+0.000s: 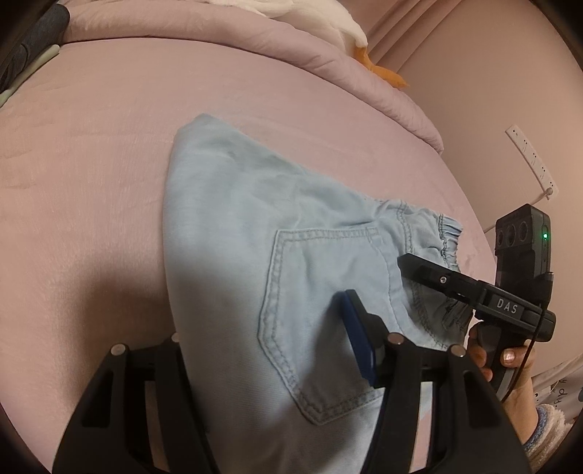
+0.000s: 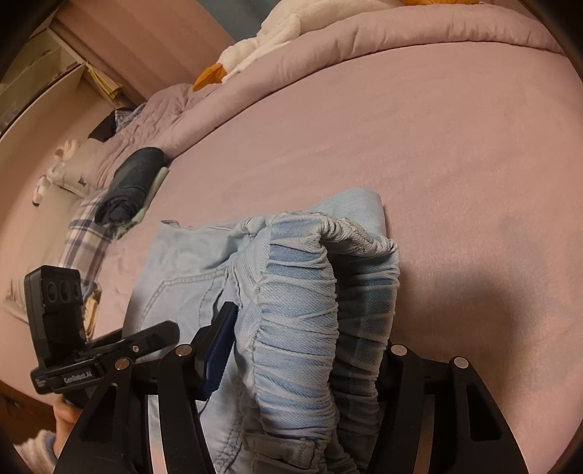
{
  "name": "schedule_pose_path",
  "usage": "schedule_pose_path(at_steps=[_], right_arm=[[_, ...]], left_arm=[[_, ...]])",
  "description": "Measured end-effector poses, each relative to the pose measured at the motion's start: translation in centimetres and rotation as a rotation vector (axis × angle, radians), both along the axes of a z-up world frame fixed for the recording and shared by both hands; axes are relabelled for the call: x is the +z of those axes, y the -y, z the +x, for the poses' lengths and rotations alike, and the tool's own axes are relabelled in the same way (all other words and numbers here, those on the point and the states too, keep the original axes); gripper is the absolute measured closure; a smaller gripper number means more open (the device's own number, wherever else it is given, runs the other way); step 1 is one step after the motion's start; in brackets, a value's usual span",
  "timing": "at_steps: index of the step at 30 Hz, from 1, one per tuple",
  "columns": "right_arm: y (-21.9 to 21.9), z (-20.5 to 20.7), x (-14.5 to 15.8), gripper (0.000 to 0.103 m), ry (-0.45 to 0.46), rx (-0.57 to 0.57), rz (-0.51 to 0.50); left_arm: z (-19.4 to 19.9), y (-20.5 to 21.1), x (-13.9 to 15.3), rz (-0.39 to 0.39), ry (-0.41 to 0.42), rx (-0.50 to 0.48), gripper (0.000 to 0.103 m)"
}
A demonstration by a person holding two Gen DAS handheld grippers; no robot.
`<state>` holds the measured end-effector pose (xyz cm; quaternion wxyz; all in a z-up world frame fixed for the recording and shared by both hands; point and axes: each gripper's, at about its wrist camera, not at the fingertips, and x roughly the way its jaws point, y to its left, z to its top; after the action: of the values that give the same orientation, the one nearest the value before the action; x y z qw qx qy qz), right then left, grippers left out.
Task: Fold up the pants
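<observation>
Nearest your lenses are the pants (image 1: 233,255), filling the lower middle of both views. They lie on the pink bed (image 1: 91,164) already doubled over, back pocket up, which leaves a compact bundle that looks ready for a further fold.

Your left tongs (image 1: 262,364) sit at the bottom of the left view, jaws about half open with the denim running down between them. The blue pad (image 1: 359,342) on the right finger rests on the pocket; the other finger is hidden under cloth, so you appear to have the near edge clamped, though I cannot confirm both pads are pressing.

Your right tongs (image 2: 302,350) straddle the gathered waistband (image 2: 302,291), which bulges up through the jaws at the bottom centre of the right view. Its thickness probably explains why the jaws stand half open on a grip. Holding both ends of the same near edge lets you carry it over evenly.

At the upper left of the right view, dark rolled clothes (image 2: 135,182) sit at the bed's edge beside a plaid cloth (image 2: 87,240), well apart from your work.

A white and orange plush (image 1: 349,32) lies on the bunched duvet (image 1: 204,32) at the top.
</observation>
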<state>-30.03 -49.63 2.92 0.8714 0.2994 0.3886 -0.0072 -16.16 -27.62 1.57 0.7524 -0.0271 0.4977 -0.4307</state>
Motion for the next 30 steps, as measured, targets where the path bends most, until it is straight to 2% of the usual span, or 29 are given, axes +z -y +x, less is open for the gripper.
schedule_pose_path(at_steps=[12, 30], right_arm=[[-0.89, 0.05, 0.15, 0.042, -0.004, -0.005, -0.026], [-0.97, -0.05, 0.1, 0.042, 0.001, -0.008, -0.022]], left_arm=[[-0.62, 0.44, 0.09, 0.03, 0.047, -0.001, 0.045], [-0.65, 0.61, 0.09, 0.035, 0.059, -0.004, 0.044]])
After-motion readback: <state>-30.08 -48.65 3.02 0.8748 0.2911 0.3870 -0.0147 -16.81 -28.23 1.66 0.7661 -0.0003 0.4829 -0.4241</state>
